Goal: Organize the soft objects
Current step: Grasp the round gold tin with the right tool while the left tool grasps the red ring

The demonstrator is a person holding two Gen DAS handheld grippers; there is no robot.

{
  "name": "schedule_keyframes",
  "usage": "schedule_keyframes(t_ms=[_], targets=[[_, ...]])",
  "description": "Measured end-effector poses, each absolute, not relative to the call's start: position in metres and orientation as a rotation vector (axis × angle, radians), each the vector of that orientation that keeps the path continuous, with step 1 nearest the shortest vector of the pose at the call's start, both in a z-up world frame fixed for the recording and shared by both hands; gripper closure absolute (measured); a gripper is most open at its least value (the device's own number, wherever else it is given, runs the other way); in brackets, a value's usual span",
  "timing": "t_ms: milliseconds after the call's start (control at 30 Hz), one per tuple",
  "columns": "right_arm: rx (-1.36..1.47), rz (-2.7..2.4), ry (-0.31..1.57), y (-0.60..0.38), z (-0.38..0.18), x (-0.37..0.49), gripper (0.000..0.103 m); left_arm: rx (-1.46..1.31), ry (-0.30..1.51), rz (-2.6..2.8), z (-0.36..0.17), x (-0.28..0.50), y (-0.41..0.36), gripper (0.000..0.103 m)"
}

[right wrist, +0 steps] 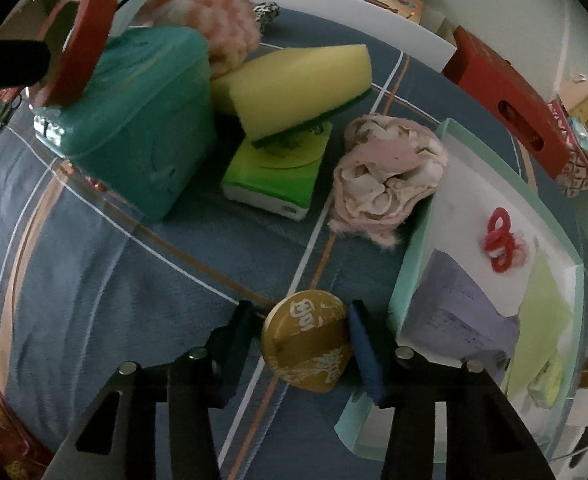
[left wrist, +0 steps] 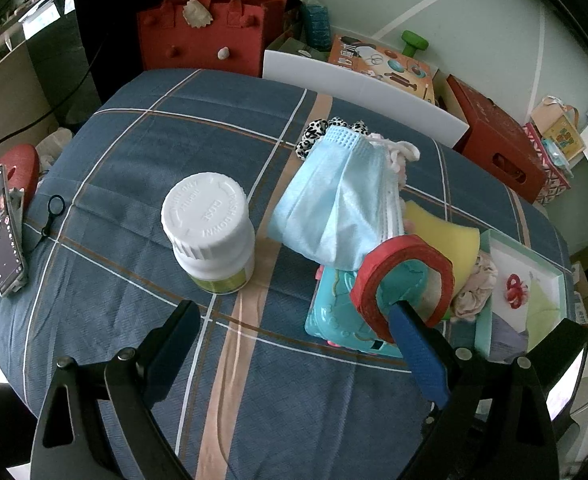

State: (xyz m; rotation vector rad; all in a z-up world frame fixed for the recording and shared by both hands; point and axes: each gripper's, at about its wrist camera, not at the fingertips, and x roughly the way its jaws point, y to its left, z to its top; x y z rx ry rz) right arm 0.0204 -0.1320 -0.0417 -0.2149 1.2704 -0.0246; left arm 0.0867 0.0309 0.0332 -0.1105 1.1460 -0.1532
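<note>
My right gripper (right wrist: 300, 309) points down at the checked tablecloth, shut on a gold round pouch (right wrist: 306, 352) with white characters. Right of it stands a mint tray (right wrist: 418, 256) holding red hair ties (right wrist: 502, 240) and flat purple and green pieces. A crumpled pink cloth (right wrist: 386, 176) lies against the tray's far corner. My left gripper (left wrist: 291, 308) hovers open, and a red ring (left wrist: 402, 280) hangs on its blue right finger. Beyond it lie a blue face mask (left wrist: 334, 208), a yellow sponge (left wrist: 442, 236) and a leopard scrunchie (left wrist: 318, 136).
A teal case (right wrist: 133, 120) and a green tissue pack (right wrist: 277, 164) sit under the sponge. A white pill bottle (left wrist: 209, 232) stands mid-table, with a phone (left wrist: 1, 232) at the left edge. A red bag (left wrist: 201, 32) and boxes stand behind the table.
</note>
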Motion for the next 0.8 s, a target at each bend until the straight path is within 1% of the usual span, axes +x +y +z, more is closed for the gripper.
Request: schedule_keyframes(t_ms=[67, 300, 333, 467, 667, 800], targets=[[-0.192, -0.021, 1.269, -0.135, -0.038, 0.019, 0.061, -0.111, 1.146, -0.153, 0.033, 0.087, 0.031, 0.008], [-0.147, -0.021, 1.249, -0.148, -0.028, 0.022, 0.064, -0.11, 1.143, -0.153, 0.034, 0.087, 0.033, 0.008], [-0.132, -0.022, 1.239, -0.15, -0.024, 0.022, 0.072, -0.11, 1.141, -0.152, 0.034, 0.087, 0.034, 0.008], [-0.086, -0.035, 1.207, -0.159, -0.011, 0.022, 0.079, -0.114, 1.134, -0.153, 0.035, 0.086, 0.036, 0.008], [-0.035, -0.045, 1.187, -0.177, -0.008, 0.018, 0.085, -0.102, 1.131, -0.151, 0.035, 0.086, 0.034, 0.008], [0.002, -0.045, 1.15, -0.192, -0.001, 0.019, 0.085, -0.098, 1.128, -0.144, 0.036, 0.085, 0.03, 0.008]])
